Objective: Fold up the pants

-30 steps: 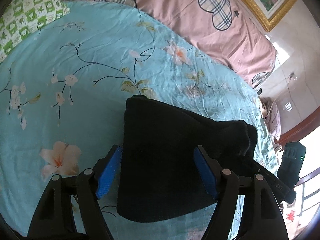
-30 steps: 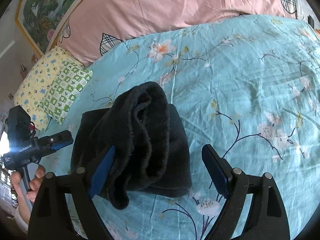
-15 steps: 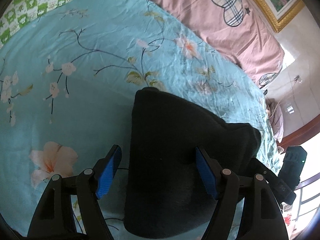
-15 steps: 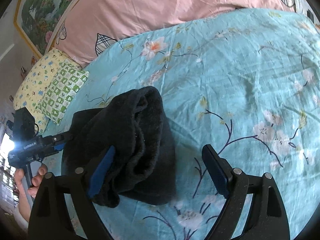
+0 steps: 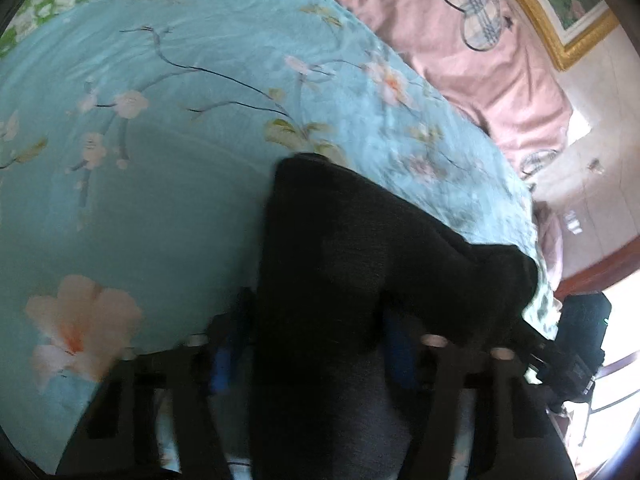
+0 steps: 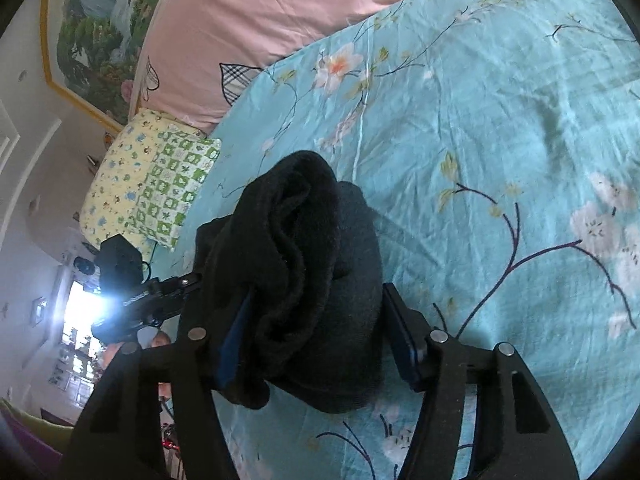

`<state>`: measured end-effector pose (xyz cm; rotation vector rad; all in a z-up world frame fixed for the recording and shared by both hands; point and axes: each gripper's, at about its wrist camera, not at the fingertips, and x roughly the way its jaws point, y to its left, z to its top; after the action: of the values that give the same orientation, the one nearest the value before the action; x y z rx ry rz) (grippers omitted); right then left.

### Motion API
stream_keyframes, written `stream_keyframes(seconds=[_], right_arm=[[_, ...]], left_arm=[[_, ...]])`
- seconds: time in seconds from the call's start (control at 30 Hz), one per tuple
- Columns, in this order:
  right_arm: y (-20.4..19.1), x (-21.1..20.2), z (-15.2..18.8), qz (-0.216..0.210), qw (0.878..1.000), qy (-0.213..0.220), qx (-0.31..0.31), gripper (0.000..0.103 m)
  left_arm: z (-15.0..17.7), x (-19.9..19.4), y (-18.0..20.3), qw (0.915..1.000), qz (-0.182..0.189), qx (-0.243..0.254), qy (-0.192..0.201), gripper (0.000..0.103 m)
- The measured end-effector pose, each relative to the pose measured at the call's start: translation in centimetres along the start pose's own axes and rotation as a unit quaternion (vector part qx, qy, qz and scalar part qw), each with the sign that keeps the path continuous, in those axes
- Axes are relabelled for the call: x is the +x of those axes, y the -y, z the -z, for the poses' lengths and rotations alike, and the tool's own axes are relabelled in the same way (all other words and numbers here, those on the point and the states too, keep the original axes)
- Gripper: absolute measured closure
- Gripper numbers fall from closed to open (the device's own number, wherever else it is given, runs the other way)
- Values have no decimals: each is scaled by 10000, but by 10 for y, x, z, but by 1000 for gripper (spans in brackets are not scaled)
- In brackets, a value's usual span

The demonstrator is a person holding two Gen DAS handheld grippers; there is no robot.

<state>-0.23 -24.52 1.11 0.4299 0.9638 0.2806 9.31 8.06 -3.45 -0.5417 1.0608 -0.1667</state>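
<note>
The folded black pants [image 5: 340, 264] lie as a thick bundle on the turquoise flowered bedsheet [image 5: 160, 208]. My left gripper [image 5: 312, 320] straddles one end of them and its jaws are closing; the picture is blurred, with a thin gap showing at the left blue pad [image 5: 226, 354]. At the other end, my right gripper [image 6: 316, 292] is closing too, and the rolled pants [image 6: 304, 264] fill the space between its pads, both touching cloth. The right wrist view also shows the left gripper [image 6: 132, 300] beyond the bundle.
A pink quilt with plaid hearts [image 6: 256, 12] lies along the far side of the bed. A green and yellow patterned pillow [image 6: 152, 184] sits at one corner. A framed picture [image 6: 96, 28] hangs on the wall. The bed edge runs just behind the pants [image 5: 540, 292].
Both grippers have sunk toward the pants and narrowed their jaws around the bundle. The pants now fill more of each view.
</note>
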Motion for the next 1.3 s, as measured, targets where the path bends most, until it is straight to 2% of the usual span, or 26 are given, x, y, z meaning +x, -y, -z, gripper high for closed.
stream_keyframes(seconds=[0.1, 0.23, 0.43, 0.67, 0.97, 1.3], right_arm=[[-5, -1, 1, 23, 10000, 16, -69, 46], [-13, -5, -1, 75, 9999, 52, -112, 52], [-33, -11, -6, 85, 9992, 100, -380, 54], [-60, -5, -9, -61, 9983, 89, -580, 55], [-99, 24, -22, -278, 9955, -56, -902, 55], [-126, 57, -40, -433, 9928, -189, -1104, 55]], left_arm=[[0, -5, 8, 9999, 11, 113, 64, 62], [0, -16, 15, 9997, 57, 171, 174, 68], [4, -42, 21, 9988, 43, 337, 363, 70], [6, -80, 9, 9970, -19, 299, 711, 70], [1, -117, -22, 9938, -211, 40, 1088, 70], [-13, -134, -51, 9904, -416, -172, 1311, 70]])
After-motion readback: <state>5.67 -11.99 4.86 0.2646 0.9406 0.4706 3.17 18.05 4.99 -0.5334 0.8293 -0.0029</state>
